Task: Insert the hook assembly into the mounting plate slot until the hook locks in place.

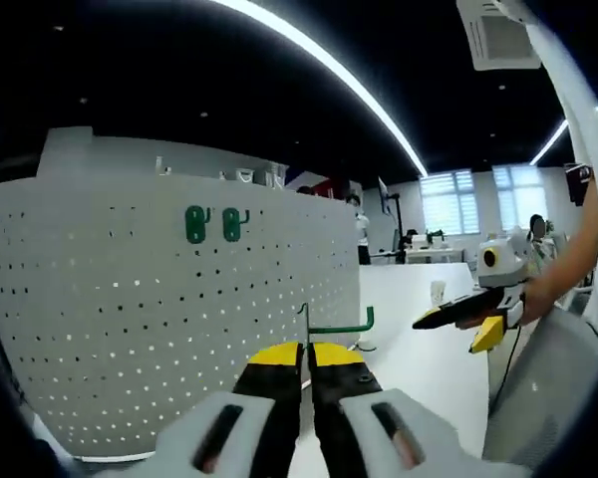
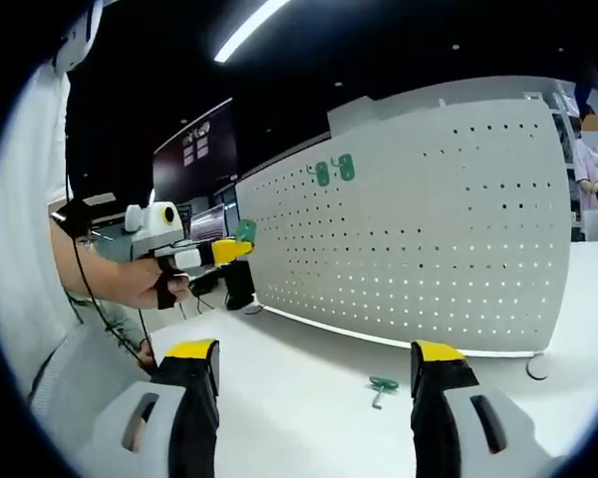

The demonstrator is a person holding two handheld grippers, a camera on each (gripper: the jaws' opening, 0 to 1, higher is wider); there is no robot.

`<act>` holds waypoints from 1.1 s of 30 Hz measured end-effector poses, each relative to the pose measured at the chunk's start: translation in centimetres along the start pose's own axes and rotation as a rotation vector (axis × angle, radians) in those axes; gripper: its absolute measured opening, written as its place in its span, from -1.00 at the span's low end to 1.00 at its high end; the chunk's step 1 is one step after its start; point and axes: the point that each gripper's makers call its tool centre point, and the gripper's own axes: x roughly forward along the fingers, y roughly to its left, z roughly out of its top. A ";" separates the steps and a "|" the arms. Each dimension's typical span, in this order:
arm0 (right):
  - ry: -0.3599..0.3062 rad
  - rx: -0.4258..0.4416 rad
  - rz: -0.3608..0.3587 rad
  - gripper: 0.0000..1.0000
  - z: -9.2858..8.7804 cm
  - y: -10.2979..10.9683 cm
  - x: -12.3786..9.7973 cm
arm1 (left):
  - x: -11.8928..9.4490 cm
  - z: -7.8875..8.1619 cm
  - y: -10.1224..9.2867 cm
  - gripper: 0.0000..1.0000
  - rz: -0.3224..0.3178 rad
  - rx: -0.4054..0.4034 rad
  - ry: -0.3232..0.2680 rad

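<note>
A white pegboard mounting plate [image 1: 130, 329] stands upright on the white table, with two green hooks [image 1: 215, 224] fixed high on it. My left gripper [image 1: 306, 355] is shut on a green hook assembly [image 1: 341, 326], whose arm points right, just in front of the board's right end. My right gripper [image 1: 458, 331], held in a hand, hovers open to the right. In the right gripper view, my right gripper [image 2: 316, 355] is wide open above a second green hook [image 2: 383, 386] lying on the table. There the plate [image 2: 429, 239] carries its two hooks [image 2: 334, 170], and my left gripper [image 2: 214, 254] holds its green hook [image 2: 245, 232].
The white table [image 2: 299, 398] runs along the front of the board. A round foot [image 2: 536, 366] sits at the board's right end. A small white cup [image 1: 437, 292] stands further back on the table. A person [image 2: 590, 159] stands behind the board; desks and windows lie beyond.
</note>
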 end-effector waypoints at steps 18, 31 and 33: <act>-0.169 -0.029 0.054 0.47 3.6 1.5 -0.4 | -1.0 -0.8 -0.1 -0.96 0.045 -0.070 -0.001; -0.234 -0.010 0.111 0.46 5.1 2.8 -0.7 | -0.9 -0.7 -0.1 -0.96 0.051 -0.064 -0.002; -0.234 -0.011 0.110 0.46 5.1 2.8 -0.7 | -0.9 -0.7 -0.1 -0.96 0.050 -0.066 -0.003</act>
